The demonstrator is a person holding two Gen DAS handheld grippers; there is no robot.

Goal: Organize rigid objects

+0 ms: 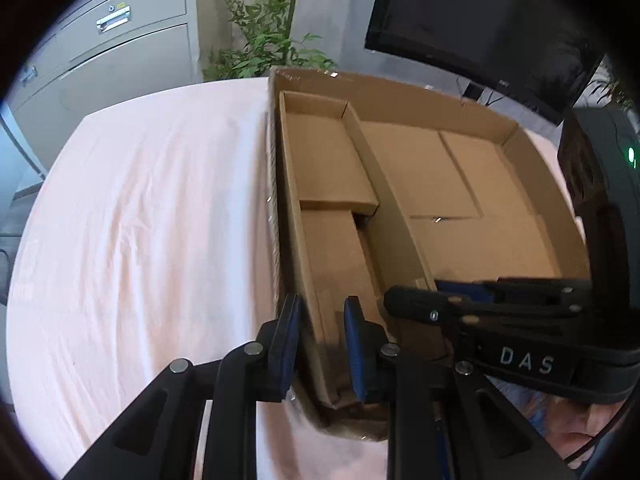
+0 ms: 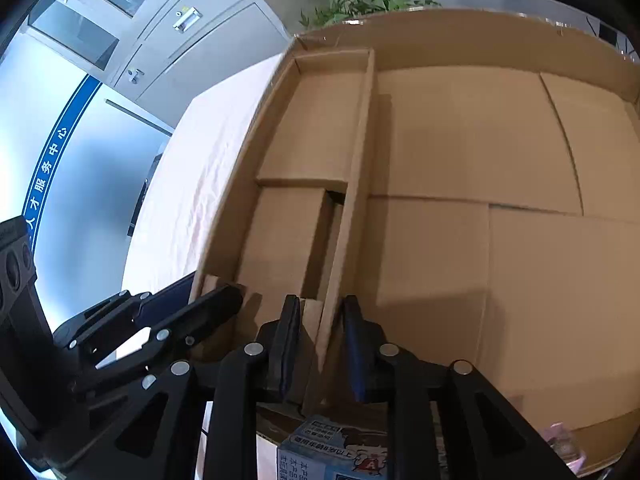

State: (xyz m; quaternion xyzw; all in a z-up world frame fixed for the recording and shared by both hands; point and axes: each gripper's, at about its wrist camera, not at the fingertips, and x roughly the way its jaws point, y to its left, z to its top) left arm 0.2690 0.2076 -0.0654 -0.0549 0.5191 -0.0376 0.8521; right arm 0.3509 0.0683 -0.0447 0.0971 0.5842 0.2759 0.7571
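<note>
We pinch the stiff, light box (image 1: 400, 92) on the table (image 1: 140, 220), left gripper (image 1: 322, 344) closed on its side wall (image 1: 308, 308), right gripper (image 2: 322, 344) closed on the divider (image 2: 352, 200).

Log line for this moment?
left gripper: shut on box wall | right gripper: shut on divider

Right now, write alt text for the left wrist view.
The left gripper straddles the near left wall of an open cardboard box with an inner divider, on a pale pink tablecloth. The right gripper reaches in from the right.
</note>
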